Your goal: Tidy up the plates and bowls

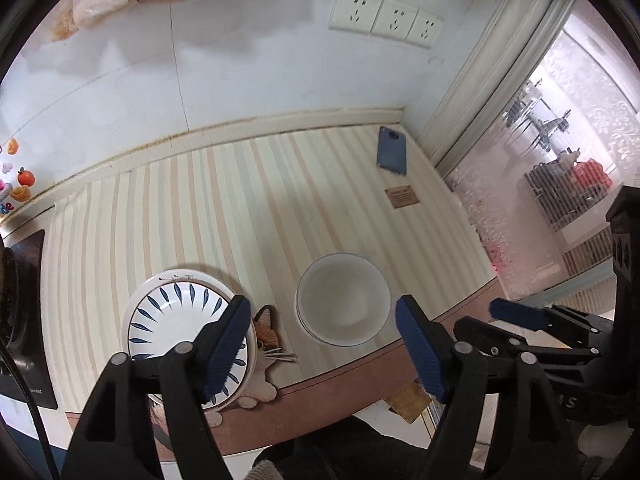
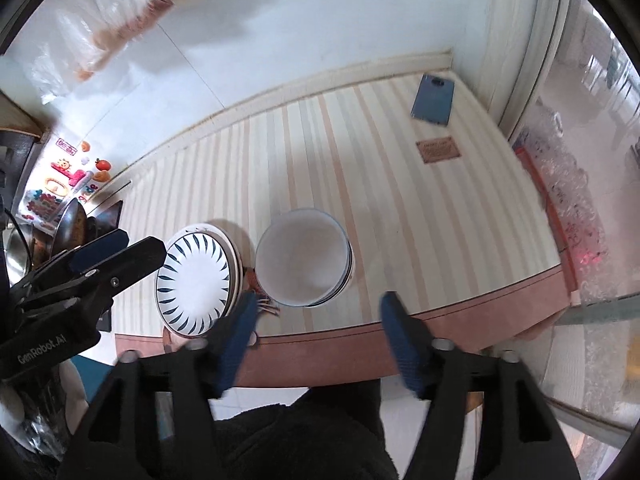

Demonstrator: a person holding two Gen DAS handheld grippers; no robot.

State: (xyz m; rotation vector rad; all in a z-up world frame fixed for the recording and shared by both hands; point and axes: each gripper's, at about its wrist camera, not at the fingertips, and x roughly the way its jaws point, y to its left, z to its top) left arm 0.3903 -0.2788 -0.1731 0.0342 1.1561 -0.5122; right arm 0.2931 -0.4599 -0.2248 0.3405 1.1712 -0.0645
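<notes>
Two round glossy stacks: plates [image 1: 188, 320], bowls [image 1: 343, 300]

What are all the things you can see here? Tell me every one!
Round white plates with blue leaf pattern: a stack, count unclear, near left of the counter.
Plain white round bowls: a nested stack, count unclear, right of the plates.
Cat-shaped mat: one, orange and cream, partly under the plates.
Dark blue flat phone: one, far right corner of the counter.
Small brown label: one, on the counter near the phone.
Striped cream counter cover: one, under everything.
White wall sockets: three, on the wall.
Colourful magnets: several, far left.
Left gripper: black with blue fingers, open, holding nothing.
Right gripper: the same, open, holding nothing.
</notes>
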